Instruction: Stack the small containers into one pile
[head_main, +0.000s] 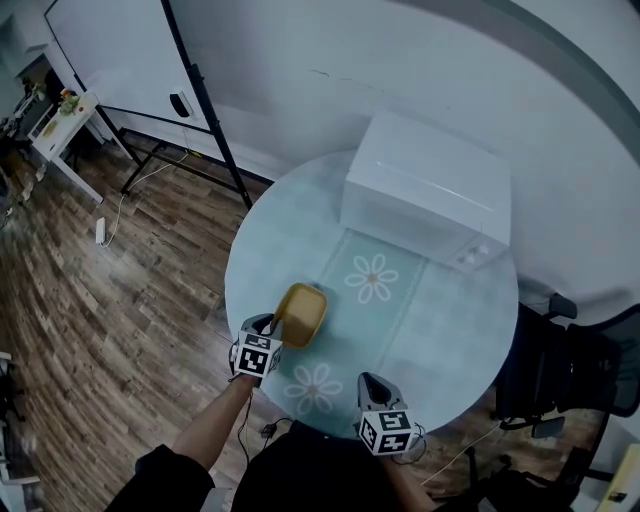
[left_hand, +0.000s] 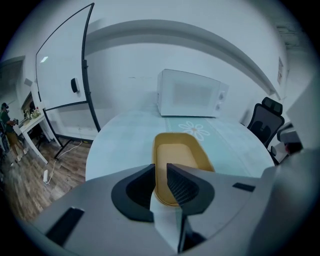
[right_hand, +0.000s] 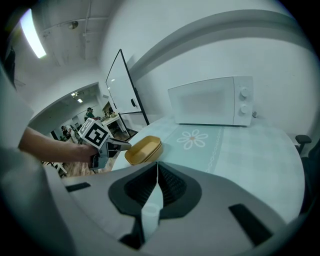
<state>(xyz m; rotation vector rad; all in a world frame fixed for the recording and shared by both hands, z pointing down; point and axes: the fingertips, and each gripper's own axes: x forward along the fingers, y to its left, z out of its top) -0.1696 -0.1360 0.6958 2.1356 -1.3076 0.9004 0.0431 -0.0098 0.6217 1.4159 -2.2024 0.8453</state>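
Note:
A yellow oval container (head_main: 303, 312) lies on the round table (head_main: 440, 320) near its front left edge. In the right gripper view it (right_hand: 144, 149) shows two rims, one nested in the other. My left gripper (head_main: 275, 325) is at the container's near end. In the left gripper view its jaws (left_hand: 160, 175) stand close together with the container's (left_hand: 177, 155) near rim between them. My right gripper (head_main: 370, 380) hovers at the table's front edge, to the right of the container and apart from it. Its jaws (right_hand: 157, 172) are shut with nothing between them.
A white microwave (head_main: 425, 190) stands at the back of the table on a runner with flower prints (head_main: 372, 278). A whiteboard on a black stand (head_main: 110, 50) is off to the left on the wooden floor. A black office chair (head_main: 570, 370) sits at the right.

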